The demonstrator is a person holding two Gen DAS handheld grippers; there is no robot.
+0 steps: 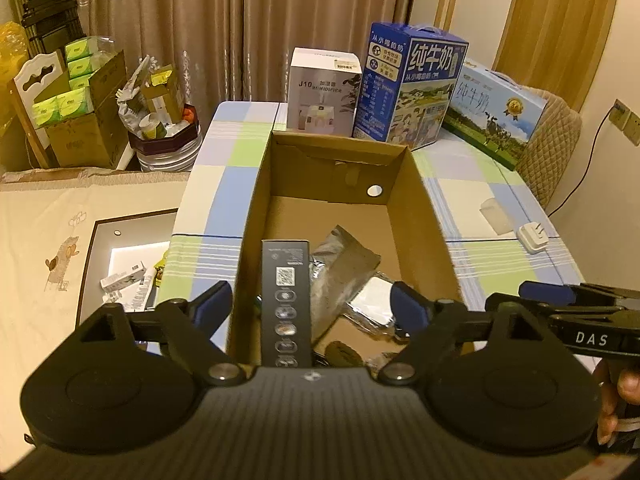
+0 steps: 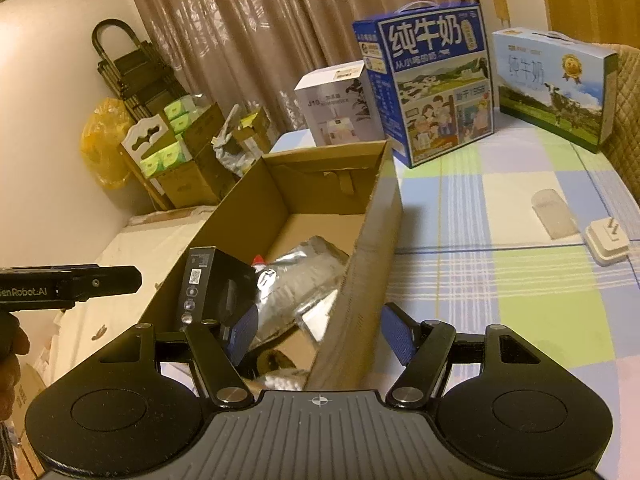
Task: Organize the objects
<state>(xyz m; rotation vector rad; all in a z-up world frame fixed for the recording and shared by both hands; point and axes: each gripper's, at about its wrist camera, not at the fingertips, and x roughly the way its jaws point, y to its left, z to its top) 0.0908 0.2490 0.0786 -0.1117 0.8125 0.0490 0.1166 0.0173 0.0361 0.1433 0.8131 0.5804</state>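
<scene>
Carton (image 1: 256, 184) on table | holds black box (image 1: 286, 300), silver pouch (image 1: 344, 268)

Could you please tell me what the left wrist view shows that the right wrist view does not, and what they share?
Only the left wrist view shows the dark-framed tray lying left of the table, with small packets in it. Only the right wrist view shows the red-capped corner of the silver pouch. Both share the open cardboard box, with the black carton and silver pouch inside it, the blue milk case and the white plug.
</scene>
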